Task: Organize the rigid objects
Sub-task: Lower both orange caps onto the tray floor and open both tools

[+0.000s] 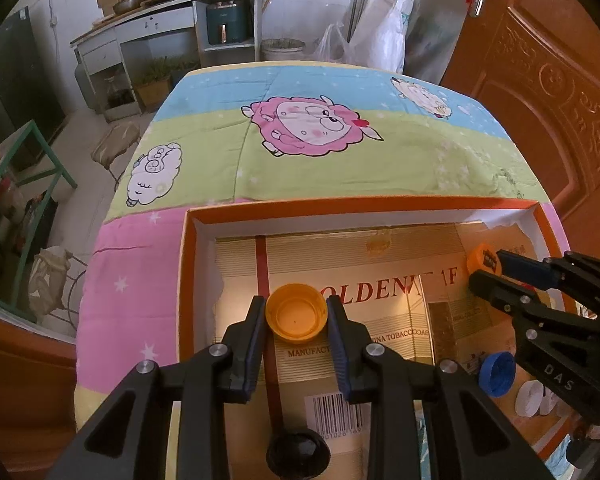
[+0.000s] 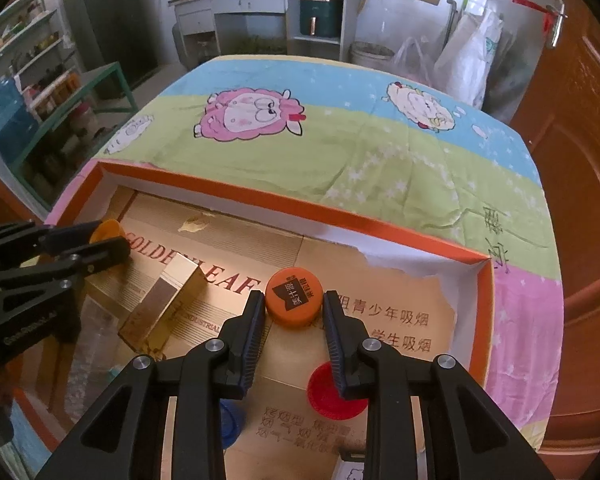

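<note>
While the flattened gold carton lining the shallow orange-rimmed cardboard box (image 1: pixel 188 264) reads "GOLDEN LEAF", the left gripper (image 1: pixel 296 312) pinches an upturned, smooth yellow plastic bottle cap (image 1: pixel 296 316) between ribbed blue pads. The right gripper (image 2: pixel 293 304) clamps an orange round cap (image 2: pixel 294 298) with a black Chinese-lettered label. Both caps sit over the box interior.

a cartoon-sheep quilt (image 1: pixel 228 148) covers the bed, with an orange-rimmed box (image 1: pixel 360 204) lying on it.
</note>
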`<control>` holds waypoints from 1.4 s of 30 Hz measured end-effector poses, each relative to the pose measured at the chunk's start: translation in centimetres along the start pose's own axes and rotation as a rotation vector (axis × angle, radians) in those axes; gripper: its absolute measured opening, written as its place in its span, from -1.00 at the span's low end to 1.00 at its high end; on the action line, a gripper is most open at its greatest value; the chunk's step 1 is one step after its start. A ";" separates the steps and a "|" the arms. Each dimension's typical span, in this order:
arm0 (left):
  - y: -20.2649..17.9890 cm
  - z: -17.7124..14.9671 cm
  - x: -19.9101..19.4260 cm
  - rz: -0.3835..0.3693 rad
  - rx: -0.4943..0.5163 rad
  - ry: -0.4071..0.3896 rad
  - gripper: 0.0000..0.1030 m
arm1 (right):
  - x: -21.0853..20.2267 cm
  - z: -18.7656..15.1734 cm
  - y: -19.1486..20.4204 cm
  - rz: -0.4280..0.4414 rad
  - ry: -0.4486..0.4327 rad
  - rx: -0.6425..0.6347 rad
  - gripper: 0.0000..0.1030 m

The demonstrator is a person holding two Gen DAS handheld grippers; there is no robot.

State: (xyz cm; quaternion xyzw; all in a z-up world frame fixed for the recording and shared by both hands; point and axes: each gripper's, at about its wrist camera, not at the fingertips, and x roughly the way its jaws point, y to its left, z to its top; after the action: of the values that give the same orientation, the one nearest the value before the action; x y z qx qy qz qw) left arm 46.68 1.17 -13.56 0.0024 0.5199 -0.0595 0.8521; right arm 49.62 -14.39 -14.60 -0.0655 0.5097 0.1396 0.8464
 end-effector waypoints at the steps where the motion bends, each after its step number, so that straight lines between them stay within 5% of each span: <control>1: 0.0 0.0 0.1 0.000 0.001 -0.002 -0.41 | 0.0 0.0 0.0 -0.002 -0.002 0.000 -0.41; 7: -0.1 -0.2 0.2 0.004 0.014 -0.017 -0.41 | 0.2 0.0 -0.1 -0.008 -0.007 0.002 -0.39; 13: 0.3 -0.2 0.1 -0.024 0.001 -0.034 -0.39 | 0.2 -0.2 -0.3 -0.022 -0.020 0.009 0.04; 23: 0.2 -0.4 -0.2 -0.054 0.006 -0.054 -0.34 | -0.9 -0.7 -0.6 -0.011 -0.068 0.033 0.04; 28: -0.1 -0.7 -0.8 -0.040 0.026 -0.073 0.00 | -2.2 -1.1 -0.6 -0.021 -0.102 0.047 0.04; 42: -1.4 -2.2 -3.2 -0.047 0.060 -0.145 0.00 | -5.6 -3.6 -0.8 -0.044 -0.185 0.118 0.19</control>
State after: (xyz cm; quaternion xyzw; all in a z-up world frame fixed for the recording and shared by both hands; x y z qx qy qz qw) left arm 43.18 0.20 -11.66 0.0115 0.4548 -0.0949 0.8854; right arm 44.41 -17.01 -11.40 -0.0134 0.4350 0.0961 0.8952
